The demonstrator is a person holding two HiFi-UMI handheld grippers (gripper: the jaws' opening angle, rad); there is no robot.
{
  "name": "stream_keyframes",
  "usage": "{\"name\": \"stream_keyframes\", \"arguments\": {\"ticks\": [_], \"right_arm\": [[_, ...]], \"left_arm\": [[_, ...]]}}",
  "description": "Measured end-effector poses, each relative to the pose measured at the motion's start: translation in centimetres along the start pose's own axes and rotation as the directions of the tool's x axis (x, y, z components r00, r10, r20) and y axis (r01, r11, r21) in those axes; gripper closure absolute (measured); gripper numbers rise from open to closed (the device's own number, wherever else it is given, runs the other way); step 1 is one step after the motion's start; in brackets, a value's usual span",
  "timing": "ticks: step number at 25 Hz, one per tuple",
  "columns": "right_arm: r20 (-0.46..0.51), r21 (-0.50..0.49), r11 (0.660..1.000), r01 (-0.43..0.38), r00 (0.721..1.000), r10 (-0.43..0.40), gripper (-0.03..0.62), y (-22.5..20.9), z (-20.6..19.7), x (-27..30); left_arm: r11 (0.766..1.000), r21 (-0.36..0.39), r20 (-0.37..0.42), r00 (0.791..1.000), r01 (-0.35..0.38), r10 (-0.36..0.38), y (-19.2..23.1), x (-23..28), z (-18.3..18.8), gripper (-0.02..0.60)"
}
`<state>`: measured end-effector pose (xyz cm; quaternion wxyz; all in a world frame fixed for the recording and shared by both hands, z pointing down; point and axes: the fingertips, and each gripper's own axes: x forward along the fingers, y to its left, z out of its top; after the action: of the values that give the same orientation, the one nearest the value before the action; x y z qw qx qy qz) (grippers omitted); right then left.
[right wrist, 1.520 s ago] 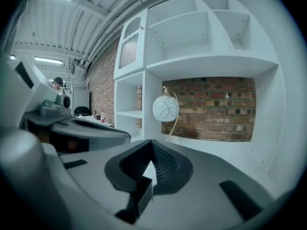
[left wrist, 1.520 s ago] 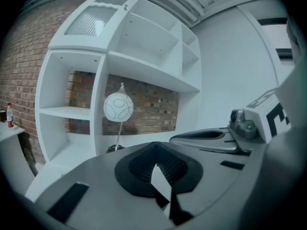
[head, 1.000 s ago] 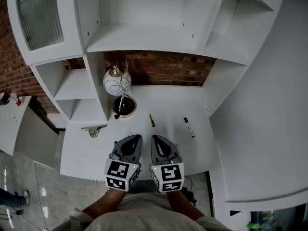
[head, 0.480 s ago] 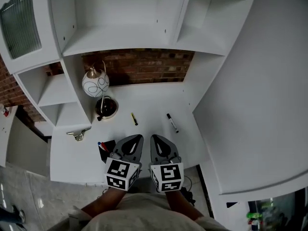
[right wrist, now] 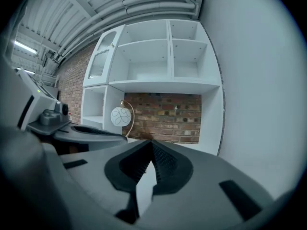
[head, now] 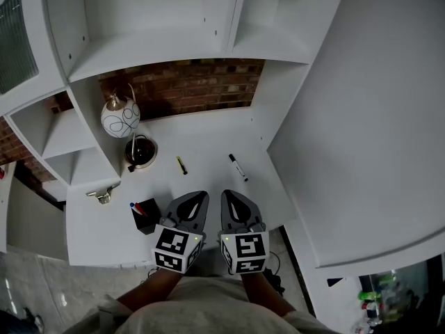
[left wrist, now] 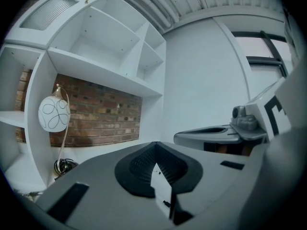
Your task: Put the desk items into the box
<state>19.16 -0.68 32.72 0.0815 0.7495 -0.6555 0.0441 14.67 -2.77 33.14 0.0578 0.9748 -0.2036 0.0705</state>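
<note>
My left gripper (head: 197, 197) and right gripper (head: 229, 196) are side by side in front of me, nearly level over the near edge of the desk (head: 208, 141). Both have their jaws pressed together with nothing between them. So nothing is picked up yet.

Just to the left of my left tool stands a small black box (head: 144, 216), with a red and a blue pen tip poking out; I take that for the box I must fill. Ahead of the left tool lies a yellow pen (head: 181, 165). Ahead of the right tool, a little to its right, lies a black-and-white marker (head: 238, 167). Both lie flat and loose on the desk. Further ahead and left is the lamp (head: 116, 117), and a metal clip (head: 102, 195) lies beyond the box.

What worries me:
- If I come down closed, the tips will shove a pen away instead of taking it.
- Round pens lying flat may roll or skid when one pad touches first.
- The box looks light and sits close to my left tool, so a careless swing could tip it.
- Its mouth is narrow and partly taken up, so a pen dropped askew could bounce out.
</note>
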Motion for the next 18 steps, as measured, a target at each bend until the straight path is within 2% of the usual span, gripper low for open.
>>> {"name": "stream_keyframes", "arguments": {"ticks": [11, 18], "right_arm": [[-0.022, 0.012, 0.998, 0.068, 0.997, -0.068, 0.577, -2.9, -1.3, -0.9], [-0.067, 0.044, 0.996, 0.083, 0.995, -0.08, 0.577, -4.4, -3.4, -0.7]], "left_arm": [[0.998, 0.013, -0.015, 0.998, 0.062, -0.061, -2.2, 2.0, -0.5, 0.574], [0.996, 0.039, -0.031, 0.996, 0.083, -0.082, -2.9, 3.6, -1.5, 0.574]]}}
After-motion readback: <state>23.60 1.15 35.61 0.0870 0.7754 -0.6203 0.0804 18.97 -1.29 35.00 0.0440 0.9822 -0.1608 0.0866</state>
